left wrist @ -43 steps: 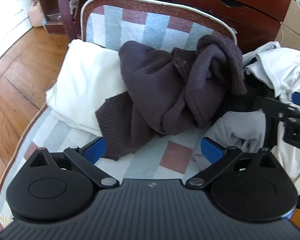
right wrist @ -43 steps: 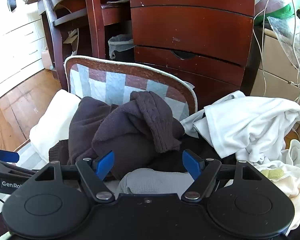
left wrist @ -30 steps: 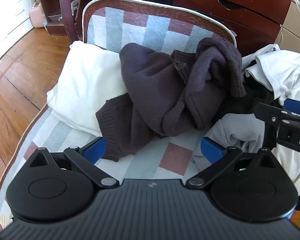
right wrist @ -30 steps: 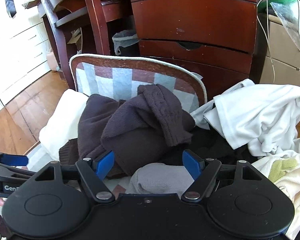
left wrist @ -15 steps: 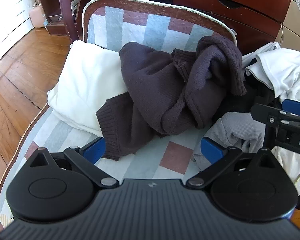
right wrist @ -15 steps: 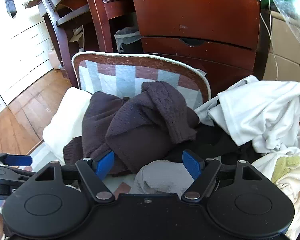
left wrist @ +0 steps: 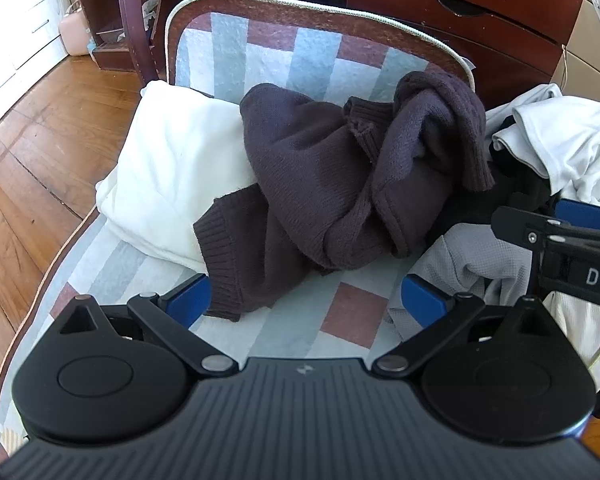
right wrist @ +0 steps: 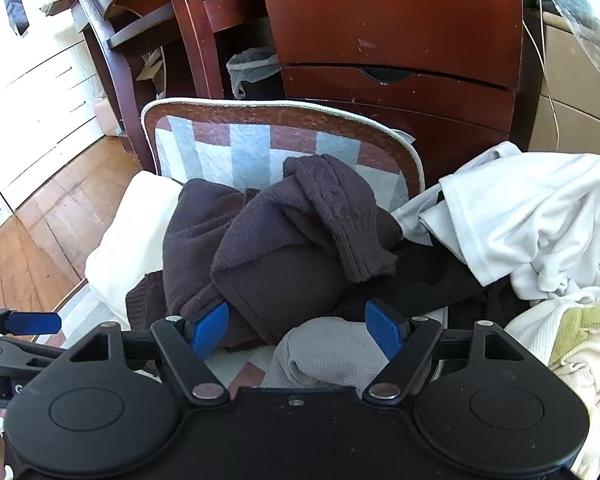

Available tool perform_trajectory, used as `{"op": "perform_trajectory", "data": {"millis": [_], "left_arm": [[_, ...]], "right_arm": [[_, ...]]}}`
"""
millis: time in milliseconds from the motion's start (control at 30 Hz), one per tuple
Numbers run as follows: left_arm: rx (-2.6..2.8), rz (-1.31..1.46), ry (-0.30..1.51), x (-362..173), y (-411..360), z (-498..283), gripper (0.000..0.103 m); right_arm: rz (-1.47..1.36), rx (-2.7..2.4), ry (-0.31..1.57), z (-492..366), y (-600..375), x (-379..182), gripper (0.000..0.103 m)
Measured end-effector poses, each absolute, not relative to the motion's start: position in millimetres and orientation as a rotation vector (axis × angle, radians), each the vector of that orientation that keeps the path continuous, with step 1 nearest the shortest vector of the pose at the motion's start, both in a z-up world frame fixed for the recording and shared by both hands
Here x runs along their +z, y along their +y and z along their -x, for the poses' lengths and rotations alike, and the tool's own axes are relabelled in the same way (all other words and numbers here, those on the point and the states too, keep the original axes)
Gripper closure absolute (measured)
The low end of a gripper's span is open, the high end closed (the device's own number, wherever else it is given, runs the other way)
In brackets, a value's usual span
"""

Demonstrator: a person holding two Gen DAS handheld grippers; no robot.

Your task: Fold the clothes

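Note:
A crumpled dark brown knit sweater (left wrist: 332,184) (right wrist: 268,248) lies in a heap on a checked quilted mat (left wrist: 260,52) (right wrist: 236,140). A folded white garment (left wrist: 172,176) (right wrist: 128,232) rests under its left side. A grey garment (left wrist: 472,264) (right wrist: 324,352) lies bunched at the right front. My left gripper (left wrist: 304,300) hovers open just short of the sweater's ribbed hem, nothing between its blue pads. My right gripper (right wrist: 296,328) stands open above the grey garment, close to the sweater, holding nothing. Each gripper shows at the edge of the other's view.
A pile of white and cream clothes (right wrist: 532,216) (left wrist: 564,136) with a black item (right wrist: 432,276) lies to the right. A dark wooden chest of drawers (right wrist: 392,32) and a chair leg (right wrist: 188,28) stand behind the mat. Wood floor (left wrist: 32,148) lies to the left.
The right wrist view has shifted slightly, with the sweater sitting a little more to the right and lower in frame. The left gripper and the clothes have kept still.

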State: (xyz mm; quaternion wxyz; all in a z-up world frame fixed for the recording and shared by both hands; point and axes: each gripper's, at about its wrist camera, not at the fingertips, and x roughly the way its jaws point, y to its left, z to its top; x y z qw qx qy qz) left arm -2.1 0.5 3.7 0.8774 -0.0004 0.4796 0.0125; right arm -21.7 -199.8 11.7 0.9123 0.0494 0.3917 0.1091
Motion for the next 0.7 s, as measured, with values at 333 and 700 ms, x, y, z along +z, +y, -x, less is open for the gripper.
{"op": "perform_trajectory", "data": {"millis": [333,700], "left_arm": [[0.029,-0.004,1.001,3.9,0.6,1.7,0.0],[0.021,0.011,1.011,0.5,0.4,0.3,0.0]], "right_arm": [[-0.104,0.232,0.817,19.5,-197.8,8.8,0.023],[-0.11,0.251,0.819,17.1,-201.9,6.4,0.023]]}}
